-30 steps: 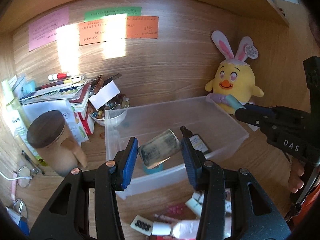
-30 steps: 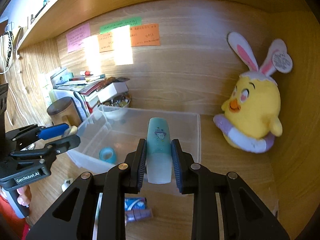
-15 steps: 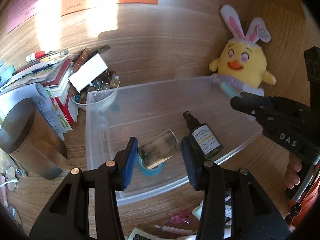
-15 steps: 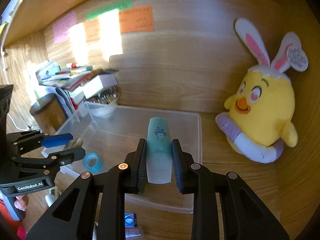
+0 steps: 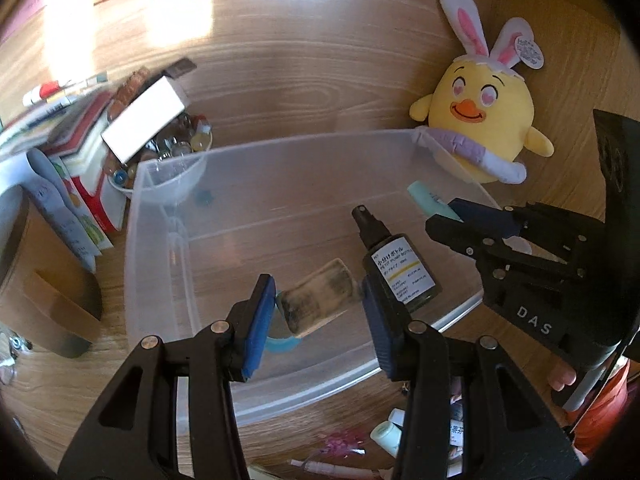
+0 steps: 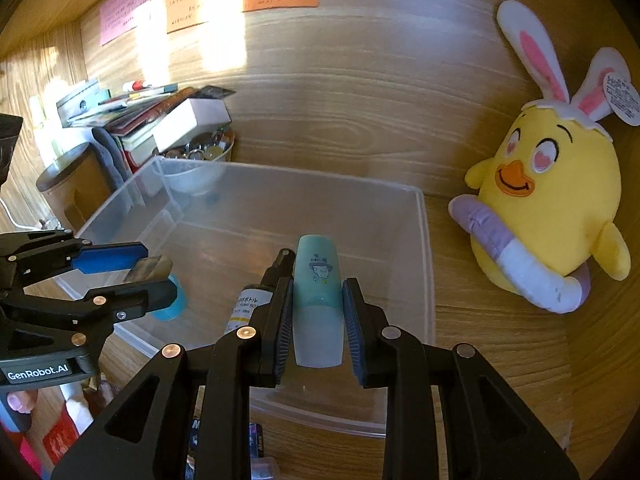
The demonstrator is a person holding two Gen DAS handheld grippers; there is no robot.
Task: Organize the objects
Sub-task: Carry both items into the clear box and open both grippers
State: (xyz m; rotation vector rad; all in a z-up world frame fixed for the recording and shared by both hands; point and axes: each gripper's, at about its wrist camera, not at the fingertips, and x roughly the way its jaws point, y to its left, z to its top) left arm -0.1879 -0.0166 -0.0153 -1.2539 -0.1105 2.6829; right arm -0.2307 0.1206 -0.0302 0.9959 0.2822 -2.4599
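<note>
A clear plastic bin (image 5: 160, 240) stands on the wooden desk, and both grippers hang over its inside. My left gripper (image 5: 316, 294) is shut on a tan, dark-smudged block (image 5: 316, 300); from the right wrist view this gripper (image 6: 152, 276) sits at the bin's left side. My right gripper (image 6: 318, 284) is shut on a teal tube (image 6: 318, 272), with its cap pointing away from me. In the left wrist view that gripper (image 5: 452, 216) reaches in over the bin's right wall. A dark spray bottle (image 5: 396, 272) and a blue tape roll (image 5: 280, 344) lie on the bin floor.
A yellow plush chick (image 6: 552, 200) sits right of the bin (image 6: 424, 260). A bowl of marbles (image 5: 180, 148), stacked books (image 5: 80, 132) and a brown lidded canister (image 5: 40, 280) crowd the left. Small tubes and packets (image 5: 384, 432) lie in front of the bin.
Both grippers have moved forward and down and tipped lower, so their held things now hang over the bin's inside. Neither grip has changed.
</note>
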